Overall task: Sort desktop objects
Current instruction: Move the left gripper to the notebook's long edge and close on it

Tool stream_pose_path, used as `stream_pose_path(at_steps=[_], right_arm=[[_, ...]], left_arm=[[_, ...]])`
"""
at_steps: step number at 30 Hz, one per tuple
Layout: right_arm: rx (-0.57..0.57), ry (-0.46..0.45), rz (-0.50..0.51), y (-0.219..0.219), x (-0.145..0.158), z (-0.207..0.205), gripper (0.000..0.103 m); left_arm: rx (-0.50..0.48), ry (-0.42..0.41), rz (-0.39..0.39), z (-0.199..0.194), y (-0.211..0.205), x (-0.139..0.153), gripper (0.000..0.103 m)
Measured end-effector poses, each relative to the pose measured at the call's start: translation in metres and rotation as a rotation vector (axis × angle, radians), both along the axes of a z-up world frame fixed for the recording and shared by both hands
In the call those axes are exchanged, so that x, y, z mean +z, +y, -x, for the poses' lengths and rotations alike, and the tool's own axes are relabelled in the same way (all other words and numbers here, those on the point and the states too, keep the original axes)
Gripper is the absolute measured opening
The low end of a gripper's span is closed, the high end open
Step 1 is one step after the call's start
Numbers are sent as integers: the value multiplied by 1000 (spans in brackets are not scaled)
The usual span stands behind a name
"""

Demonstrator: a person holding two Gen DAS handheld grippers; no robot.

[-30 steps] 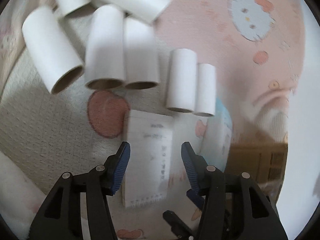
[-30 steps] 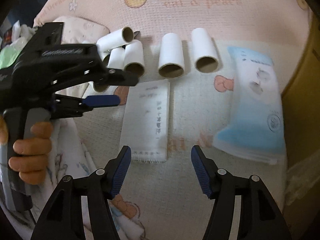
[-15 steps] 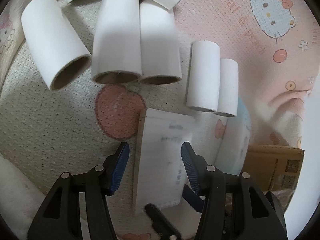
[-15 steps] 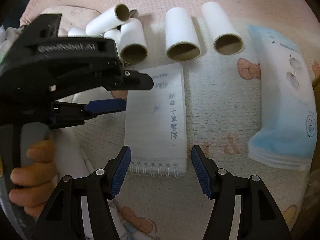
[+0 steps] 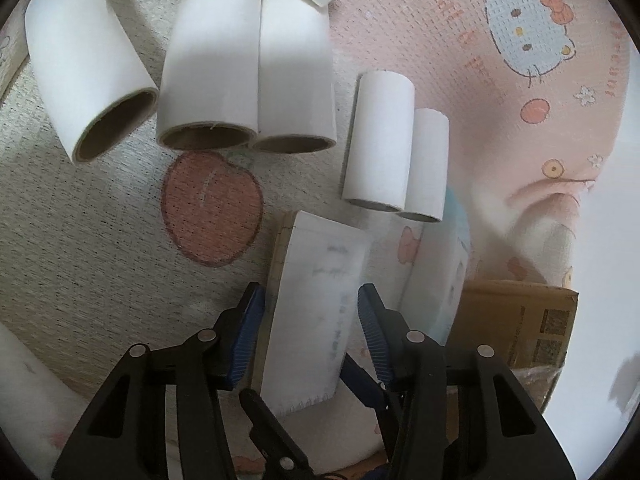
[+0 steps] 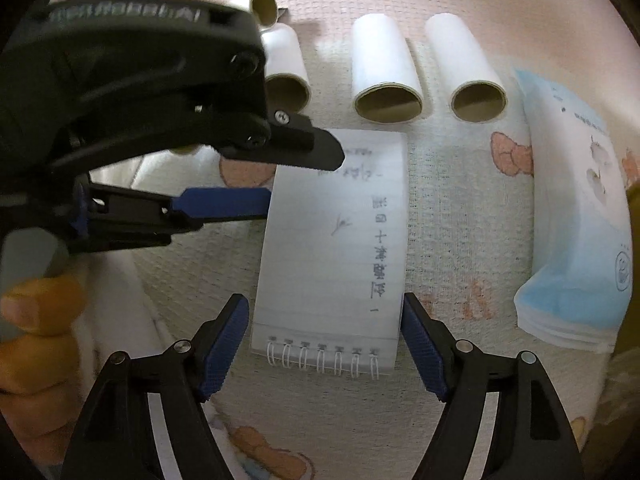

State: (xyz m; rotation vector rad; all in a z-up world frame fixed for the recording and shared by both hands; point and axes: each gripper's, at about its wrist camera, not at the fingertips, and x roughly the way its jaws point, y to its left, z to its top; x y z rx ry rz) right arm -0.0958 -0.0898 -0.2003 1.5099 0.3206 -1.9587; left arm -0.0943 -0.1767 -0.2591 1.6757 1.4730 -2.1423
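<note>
Both grippers have closed in on the notepad (image 6: pixel 332 248); right gripper (image 6: pixel 324 344) just widened, straddling its spiral end; left gripper (image 5: pixel 310 336) narrowing, unclamped, astride its far end.

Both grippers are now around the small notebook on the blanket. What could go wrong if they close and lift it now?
1. Both the right gripper and the left gripper straddle the notebook; their jaws have just been moving, right wider, left narrower. Pulling apart could tear pages.
2. The left gripper's fingers reach in from the side, so the tools may collide.
3. The cardboard tubes lie close behind the notebook; a push forward might roll them.
</note>
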Motion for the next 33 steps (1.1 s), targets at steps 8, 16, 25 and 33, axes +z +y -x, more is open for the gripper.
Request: stream_pose_path(at_steps=[8,16,25,33], right_arm=[[-44,14,-53,-7,1,3,71],[-188,-160,154,26,3,28,70],[-202,-199,260,40,3,33,70],[-176,-164,235,37,11,27,70]], left_arm=[[-8,30,-28,-2,-1,3,51],[-27,69,-92,-6,-2,7,54],[-38,3,-81,2,1,-7,58],[-84,71,-71,-3,11,2,21]])
